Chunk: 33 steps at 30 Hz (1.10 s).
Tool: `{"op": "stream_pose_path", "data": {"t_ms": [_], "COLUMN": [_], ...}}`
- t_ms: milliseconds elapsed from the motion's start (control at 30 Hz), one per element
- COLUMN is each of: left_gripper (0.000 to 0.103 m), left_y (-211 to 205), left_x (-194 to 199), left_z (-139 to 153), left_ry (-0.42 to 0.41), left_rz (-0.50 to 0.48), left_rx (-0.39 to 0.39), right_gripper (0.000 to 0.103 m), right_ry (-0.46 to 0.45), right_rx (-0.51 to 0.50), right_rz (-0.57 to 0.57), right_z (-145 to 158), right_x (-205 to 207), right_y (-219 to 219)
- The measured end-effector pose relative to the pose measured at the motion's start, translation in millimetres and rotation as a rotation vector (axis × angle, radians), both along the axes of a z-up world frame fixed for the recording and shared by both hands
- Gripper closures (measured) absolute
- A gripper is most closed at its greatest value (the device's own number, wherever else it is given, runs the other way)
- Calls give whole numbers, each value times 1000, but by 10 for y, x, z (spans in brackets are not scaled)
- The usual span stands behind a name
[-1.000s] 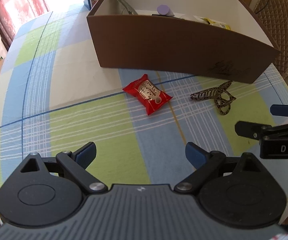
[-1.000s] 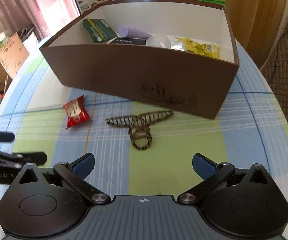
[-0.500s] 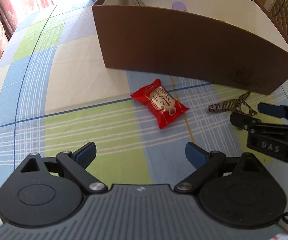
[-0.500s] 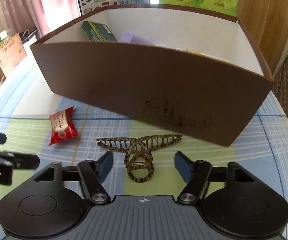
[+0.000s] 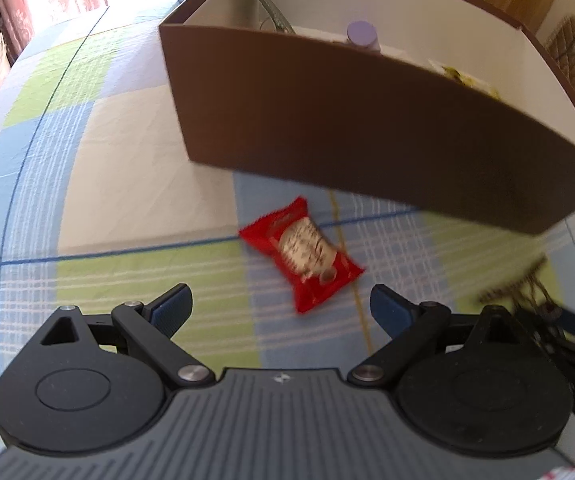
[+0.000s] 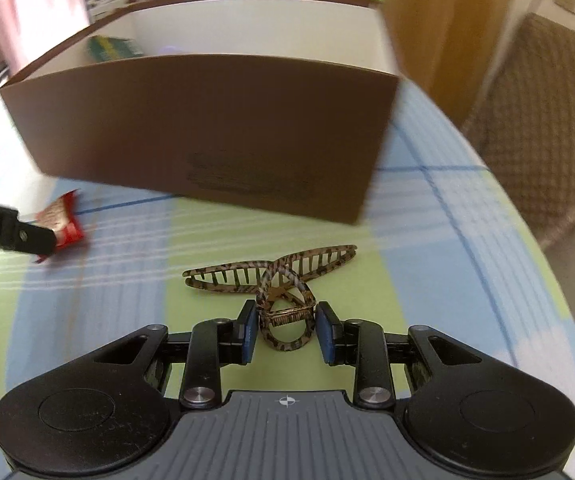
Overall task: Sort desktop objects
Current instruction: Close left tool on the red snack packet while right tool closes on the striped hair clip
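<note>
While most of the sorting looks done, with a purple cap (image 5: 362,35), a yellow sachet (image 5: 465,80) and a green packet (image 6: 111,49) already lying inside the large brown cardboard box with white inner walls (image 5: 351,120), two things left out on the checked blue, green and cream cloth of the table (image 5: 87,208). Right gripper (image 6: 286,330) low over the table near its right edge, blue-padded fingers (image 6: 248,334) narrowed on either side of the ringed handle of the leopard-patterned plastic claw hair clip (image 6: 275,276), touching or nearly so; firm bite or not, cannot tell, since the clip sits flat on the cloth, unlifted, just in front of the box wall. Left gripper (image 5: 279,308) spread wide, released, holding nothing, aimed at the red foil snack packet with a pale label (image 5: 303,252), which lies just ahead of the fingertips, close to the box's near wall. Remaining, by judgement: lift the clip into the box, then close on the packet and drop it in too.
</note>
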<state>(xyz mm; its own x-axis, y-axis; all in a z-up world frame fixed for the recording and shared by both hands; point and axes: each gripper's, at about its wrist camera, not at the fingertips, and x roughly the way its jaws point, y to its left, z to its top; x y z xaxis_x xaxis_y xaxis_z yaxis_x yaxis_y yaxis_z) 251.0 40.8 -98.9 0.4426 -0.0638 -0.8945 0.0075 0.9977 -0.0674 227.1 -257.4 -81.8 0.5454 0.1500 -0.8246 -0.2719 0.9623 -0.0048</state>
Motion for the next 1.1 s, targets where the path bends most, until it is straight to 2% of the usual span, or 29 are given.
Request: {"op": "stream_pose_path", "data": {"t_ms": [200,367,633,800,967,1067,1100], "left_gripper": [9,9,29,26,25,29,34], "left_y": [-107,-134,64,195,101,38,27], "left_x": [215,282,199,136,182,238,244], "left_z": [-88,-206,-261,-227,-223,-263,-267], "left_ry": [-16,-15,-30,-50,-92,-84,-81], "left_rz": [1,-13,-54,-82,-155,-191,-199], "left_rx": [17,52,96,87,146,160,154], "right_gripper": [75,75,75,75,73,67,64], "right_ry": [15,14,8,17,21,17,12], "right_rx": [6,9,3,11,8,13,15], "right_rz": [-125,-180,-169,-170,-156,-152,-150], "right_z": [56,96,113,101,89,107,116], "right_x": [45,56,-12,-18,-1,-12,-19], "right_y": [-380,-571,-620,-637,-630,-641,-648]}}
